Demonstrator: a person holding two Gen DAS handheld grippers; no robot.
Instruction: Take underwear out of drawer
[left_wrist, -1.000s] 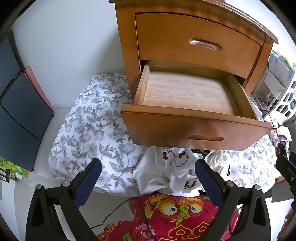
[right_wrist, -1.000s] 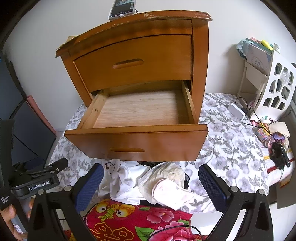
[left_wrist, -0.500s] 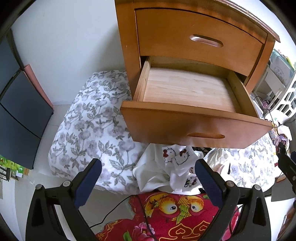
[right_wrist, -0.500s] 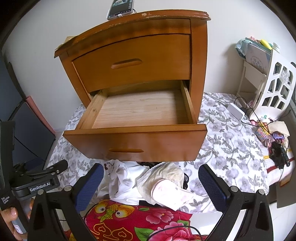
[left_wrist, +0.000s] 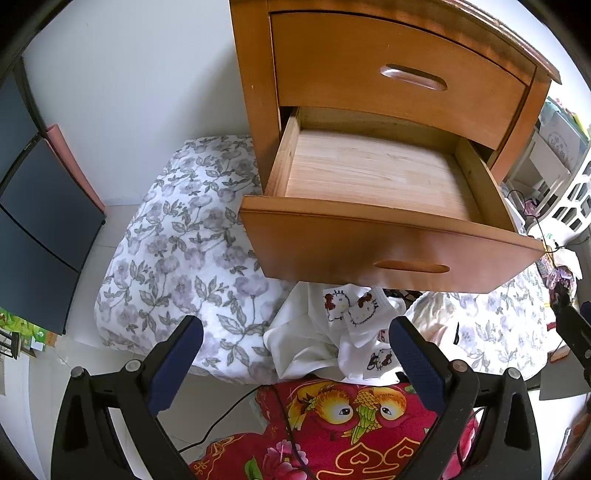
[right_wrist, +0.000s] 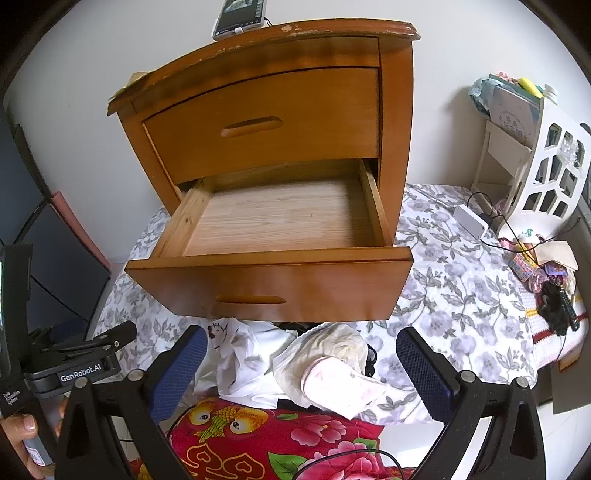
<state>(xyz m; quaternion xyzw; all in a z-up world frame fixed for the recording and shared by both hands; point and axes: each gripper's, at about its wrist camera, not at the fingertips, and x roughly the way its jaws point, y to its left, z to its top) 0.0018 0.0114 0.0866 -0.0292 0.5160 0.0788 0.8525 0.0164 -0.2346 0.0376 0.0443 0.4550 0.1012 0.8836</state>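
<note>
Bedroom floor with a floral mattress (right_wrist: 454, 291) surrounds us. We hold our left gripper (left_wrist: 295, 354) and right gripper (right_wrist: 301, 363) spread wide, both empty, hovering above the underwear (right_wrist: 325, 365), a pale heap at six o'clock below the pulled-out lower drawer (right_wrist: 280, 218). Its wooden bottom is bare, so the clothes appear already removed. At twelve o'clock, the nightstand (right_wrist: 395, 122) carries a phone (right_wrist: 240, 16).

Open drawer (right_wrist: 280, 221) juts over bedding (right_wrist: 458, 280); underwear (right_wrist: 325, 365) heaped below its front.
</note>
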